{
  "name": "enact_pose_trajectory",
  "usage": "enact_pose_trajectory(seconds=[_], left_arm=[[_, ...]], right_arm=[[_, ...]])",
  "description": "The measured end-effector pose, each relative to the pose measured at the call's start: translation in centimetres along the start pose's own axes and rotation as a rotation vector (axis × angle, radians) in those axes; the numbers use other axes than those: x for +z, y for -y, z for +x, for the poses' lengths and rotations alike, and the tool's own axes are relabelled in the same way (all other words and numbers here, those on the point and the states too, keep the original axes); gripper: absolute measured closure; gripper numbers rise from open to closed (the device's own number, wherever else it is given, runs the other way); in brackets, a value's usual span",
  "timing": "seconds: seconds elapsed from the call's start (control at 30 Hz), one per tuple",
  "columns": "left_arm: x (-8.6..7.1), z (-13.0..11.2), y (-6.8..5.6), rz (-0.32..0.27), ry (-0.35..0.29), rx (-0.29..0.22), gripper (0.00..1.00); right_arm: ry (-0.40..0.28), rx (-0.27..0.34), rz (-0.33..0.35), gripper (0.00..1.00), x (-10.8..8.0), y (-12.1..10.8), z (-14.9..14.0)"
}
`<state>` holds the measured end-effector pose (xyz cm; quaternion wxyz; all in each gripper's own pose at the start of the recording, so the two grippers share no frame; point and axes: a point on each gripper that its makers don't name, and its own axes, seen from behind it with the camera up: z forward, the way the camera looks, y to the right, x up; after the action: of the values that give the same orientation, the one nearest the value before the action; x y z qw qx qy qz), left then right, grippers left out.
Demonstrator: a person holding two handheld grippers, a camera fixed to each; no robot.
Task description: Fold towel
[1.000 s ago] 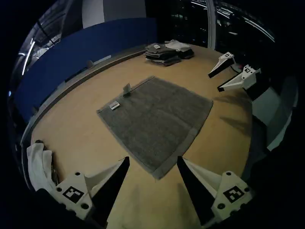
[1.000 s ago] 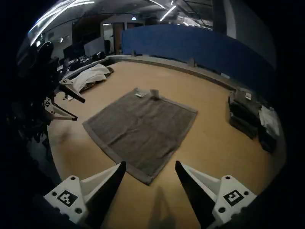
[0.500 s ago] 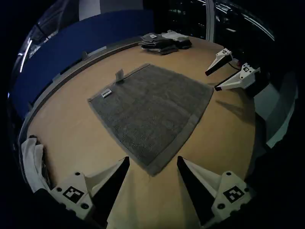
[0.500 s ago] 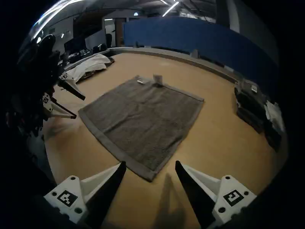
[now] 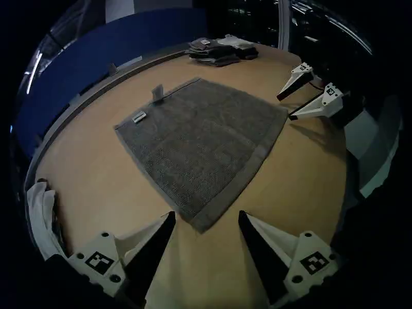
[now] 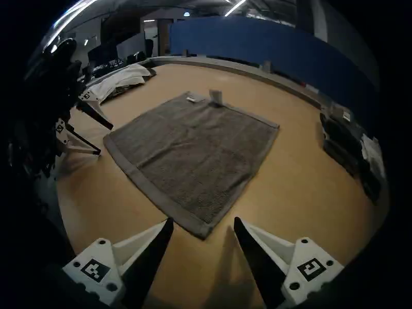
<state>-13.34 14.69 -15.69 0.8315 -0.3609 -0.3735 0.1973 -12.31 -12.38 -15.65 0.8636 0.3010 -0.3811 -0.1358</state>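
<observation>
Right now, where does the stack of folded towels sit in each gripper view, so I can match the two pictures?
Left gripper view: the stack of folded towels is at the top, just right of centre, beyond the spread towel.
Right gripper view: the stack is at the right edge, about mid-height.
Shared landmark: the gray towel spread flat mid-table, below the blue partition.

Wooden table (image 5: 92,170), blue partition (image 5: 129,36), white cloth (image 5: 38,216)

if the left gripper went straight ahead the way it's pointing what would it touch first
Probably the grey towel's near corner, lying just ahead of the left gripper's open fingertips on the table.
</observation>
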Motion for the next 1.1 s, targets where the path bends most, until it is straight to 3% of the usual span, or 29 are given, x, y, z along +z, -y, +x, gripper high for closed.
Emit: enact_pose_trajectory(seconds=[0.13, 0.4, 0.53, 0.6, 0.87, 1.03, 1.1], left_arm=[[0.1, 0.0, -0.2, -0.007, 0.005, -0.004, 0.13], [0.3, 0.0, -0.8, -0.032, 0.012, -0.031, 0.31], [0.3, 0.1, -0.8, -0.03, 0.012, -0.034, 0.4], [0.4, 0.1, -0.8, -0.028, 0.013, -0.036, 0.48], [0.5, 0.0, -0.5, -0.026, 0.014, -0.021, 0.63], [0.4, 0.1, -0.5, -0.024, 0.016, -0.008, 0.69], [0.5, 0.1, -0.4, -0.023, 0.016, -0.005, 0.72]], right_arm=[[0.003, -0.004, 0.004, 0.12, 0.1, 0.1, -0.2], [0.009, -0.012, 0.007, 0.2, 0.5, 0.1, -0.6], [0.012, -0.012, 0.005, 0.38, 0.6, 0.0, -0.8], [0.012, -0.013, 0.003, 0.42, 0.7, 0.0, -0.9], [0.014, -0.016, 0.001, 0.52, 0.8, 0.0, -1.1], [0.014, -0.019, 0.0, 0.57, 0.7, -0.1, -1.0], [0.014, -0.02, 0.0, 0.65, 0.7, 0.0, -1.0]])
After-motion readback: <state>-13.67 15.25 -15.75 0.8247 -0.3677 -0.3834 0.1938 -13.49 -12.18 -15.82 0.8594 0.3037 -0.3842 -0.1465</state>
